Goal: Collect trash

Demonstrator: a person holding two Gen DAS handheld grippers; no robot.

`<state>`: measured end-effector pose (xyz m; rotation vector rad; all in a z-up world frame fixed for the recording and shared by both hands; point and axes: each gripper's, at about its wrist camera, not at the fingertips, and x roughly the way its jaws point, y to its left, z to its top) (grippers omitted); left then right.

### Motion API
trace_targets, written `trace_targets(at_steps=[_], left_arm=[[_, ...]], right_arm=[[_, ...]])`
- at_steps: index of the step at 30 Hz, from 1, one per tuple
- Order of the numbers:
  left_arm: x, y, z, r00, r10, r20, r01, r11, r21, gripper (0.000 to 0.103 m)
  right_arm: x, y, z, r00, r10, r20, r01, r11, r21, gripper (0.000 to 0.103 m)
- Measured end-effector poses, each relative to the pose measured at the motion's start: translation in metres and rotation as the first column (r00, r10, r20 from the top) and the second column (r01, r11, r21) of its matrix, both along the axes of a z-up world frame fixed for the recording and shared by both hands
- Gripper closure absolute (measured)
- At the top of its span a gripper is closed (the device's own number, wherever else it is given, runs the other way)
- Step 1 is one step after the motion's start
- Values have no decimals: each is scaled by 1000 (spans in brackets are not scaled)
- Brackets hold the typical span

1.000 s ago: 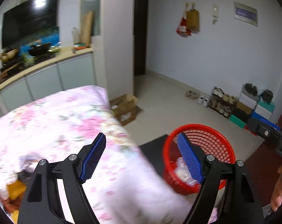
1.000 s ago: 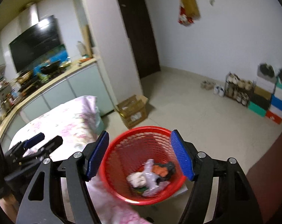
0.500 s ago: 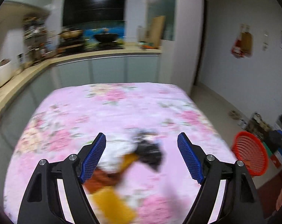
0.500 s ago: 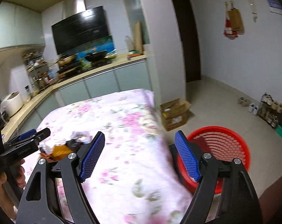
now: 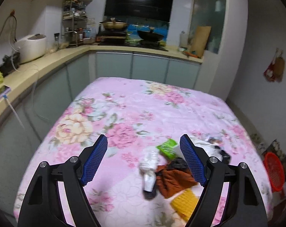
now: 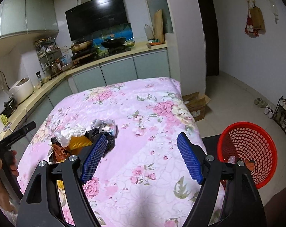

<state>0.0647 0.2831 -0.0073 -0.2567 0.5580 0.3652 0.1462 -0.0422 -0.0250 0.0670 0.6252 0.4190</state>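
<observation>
Dim indoor light, fisheye-warped edges

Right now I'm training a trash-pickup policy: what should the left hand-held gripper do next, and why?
Probably ease the open left hand-held gripper right and down onto the crumpled white wrapper. It holds nothing, the wrapper lies nearest its gap in the trash pile, and the red basket waits on the floor beside the table.

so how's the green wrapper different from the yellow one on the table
The green wrapper is bright green and lies farther up the floral cloth, at the far edge of the trash pile; the yellow wrapper lies at the pile's near edge. The green one sits beside the white crumpled bag, the yellow one just below the brown wrapper. Both look ridged and flat, and neither is gripped.
</observation>
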Motion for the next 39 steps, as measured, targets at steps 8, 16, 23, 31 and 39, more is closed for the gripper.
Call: trace_targets(at_steps=[8,16,23,31,39], left_arm=[[48,-60,-22,964,-260,-63,262,965,22,27],[77,-56,-51,941,-308,-143,303,952,-53,85],[70,-39,-49,958,-262,-114,252,963,-93,99],[50,-5,-24,986,-164,-37,161,983,-86,99],[30,16,-2,994,-103,23,104,993,-51,99]], right_arm=[[11,32,-7,999,46,-29,-47,998,-29,28],[29,52,-17,996,63,-64,-67,997,-49,28],[45,82,-42,987,117,-112,-125,990,-65,28],[61,130,-62,974,190,-124,-204,972,-119,28],[81,152,-82,959,219,-178,-246,957,-152,51]])
